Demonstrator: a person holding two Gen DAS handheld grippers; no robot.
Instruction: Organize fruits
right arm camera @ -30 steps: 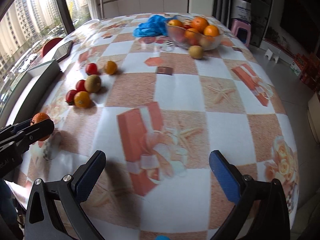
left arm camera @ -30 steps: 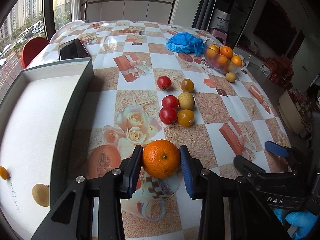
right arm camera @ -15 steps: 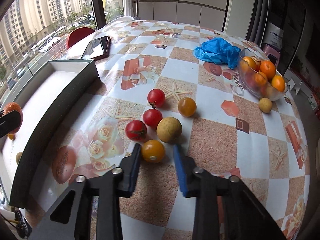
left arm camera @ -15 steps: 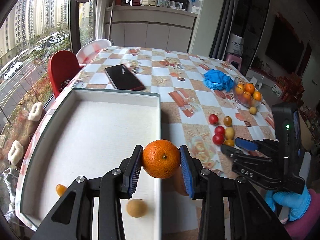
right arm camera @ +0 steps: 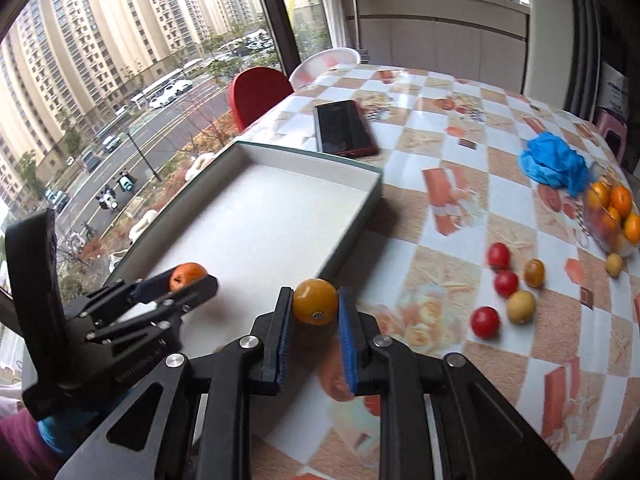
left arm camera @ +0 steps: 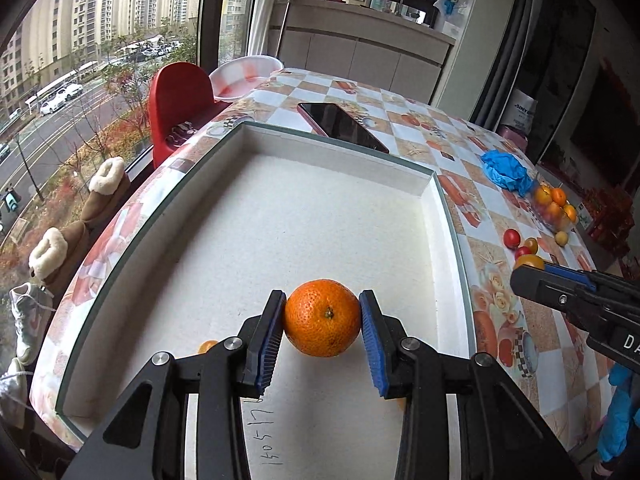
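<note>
Gripping: left claw an orange, right claw a yellow tomato.

The orange has bumpy, dotted skin. The white tray looks matt and grainy. The tablecloth is shiny.
</note>
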